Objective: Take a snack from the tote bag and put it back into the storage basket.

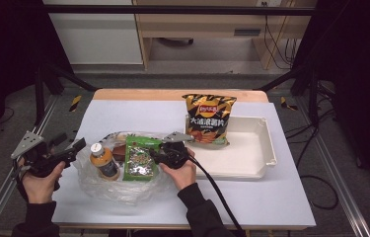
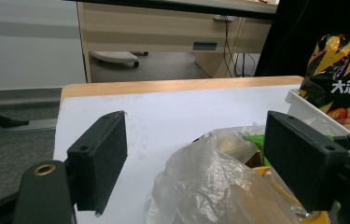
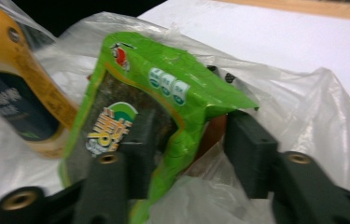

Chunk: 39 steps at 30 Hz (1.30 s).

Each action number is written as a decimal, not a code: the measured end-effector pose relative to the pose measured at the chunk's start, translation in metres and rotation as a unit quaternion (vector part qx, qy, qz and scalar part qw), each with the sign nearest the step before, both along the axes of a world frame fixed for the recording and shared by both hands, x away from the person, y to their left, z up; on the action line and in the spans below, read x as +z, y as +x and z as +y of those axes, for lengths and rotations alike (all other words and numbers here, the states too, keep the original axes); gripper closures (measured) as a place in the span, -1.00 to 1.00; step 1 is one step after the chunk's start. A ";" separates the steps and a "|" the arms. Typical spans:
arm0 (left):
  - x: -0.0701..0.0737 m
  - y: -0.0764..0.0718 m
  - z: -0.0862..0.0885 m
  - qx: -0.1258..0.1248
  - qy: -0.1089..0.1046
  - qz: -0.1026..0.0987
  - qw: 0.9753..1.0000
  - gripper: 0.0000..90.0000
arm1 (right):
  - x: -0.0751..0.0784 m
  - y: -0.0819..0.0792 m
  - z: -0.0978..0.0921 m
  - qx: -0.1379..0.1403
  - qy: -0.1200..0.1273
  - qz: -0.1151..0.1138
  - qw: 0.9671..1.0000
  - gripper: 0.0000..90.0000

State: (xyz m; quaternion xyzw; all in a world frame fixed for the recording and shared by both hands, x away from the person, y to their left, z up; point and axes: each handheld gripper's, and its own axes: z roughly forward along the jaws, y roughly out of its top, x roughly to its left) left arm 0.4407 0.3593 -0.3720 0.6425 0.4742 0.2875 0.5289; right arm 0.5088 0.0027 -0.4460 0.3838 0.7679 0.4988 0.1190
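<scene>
So from my seat, the biggest thing in shot is the tabletop [image 1: 123, 113], white sheet over a wooden top. On its right half sits a shallow white tray [image 1: 251, 148], and a black-and-orange chip bag [image 1: 208, 119] stands at the tray's left end, leaning a bit.

Front and centre-left is a crumpled clear plastic bag [image 1: 123, 187] with the goodies bunched in it. A small orange bottle [image 1: 103, 160] with a dark label stands upright there, and just to its right, touching or near enough, is the green snack packet [image 1: 143, 158]. Something brownish sits behind those two, can't tell what.

My right tool [image 1: 154, 156] is on that green packet. In the right gripper view the jaws sit either side of the packet's [image 3: 130, 107] lower edge, one in front of it and one behind. They look clamped on the packet, though the far jaw is partly hidden by the foil.

My left tool [image 1: 78, 146] hangs at the left edge of the tabletop, just beside the plastic bag. In the left gripper view its jaws stand wide apart with nothing between them, the bag [image 2: 210, 191] bulging up just ahead.
</scene>
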 end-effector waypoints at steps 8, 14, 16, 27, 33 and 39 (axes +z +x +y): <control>0.000 0.000 0.000 -0.001 0.002 0.001 1.000 -0.53 | 0.003 0.000 0.000 0.006 0.023 0.011 1.000 0.69; 0.000 -0.001 0.001 0.001 -0.001 0.000 1.000 -0.53 | 0.013 -0.007 -0.003 0.022 0.046 -0.013 0.999 0.81; 0.000 -0.001 0.001 0.001 -0.001 0.000 1.000 -0.53 | 0.018 -0.010 -0.005 0.026 0.053 -0.020 0.998 0.85; 0.000 0.000 0.000 0.000 0.001 0.001 1.000 -0.53 | 0.029 -0.019 -0.011 0.047 0.074 -0.026 0.996 0.92; 0.000 -0.001 0.000 0.000 -0.001 0.000 1.000 -0.53 | 0.016 -0.013 -0.009 0.013 0.036 -0.017 0.999 0.89; 0.000 -0.001 0.000 0.000 0.000 0.000 1.000 -0.53 | 0.012 -0.008 -0.013 -0.009 0.020 -0.010 1.000 0.82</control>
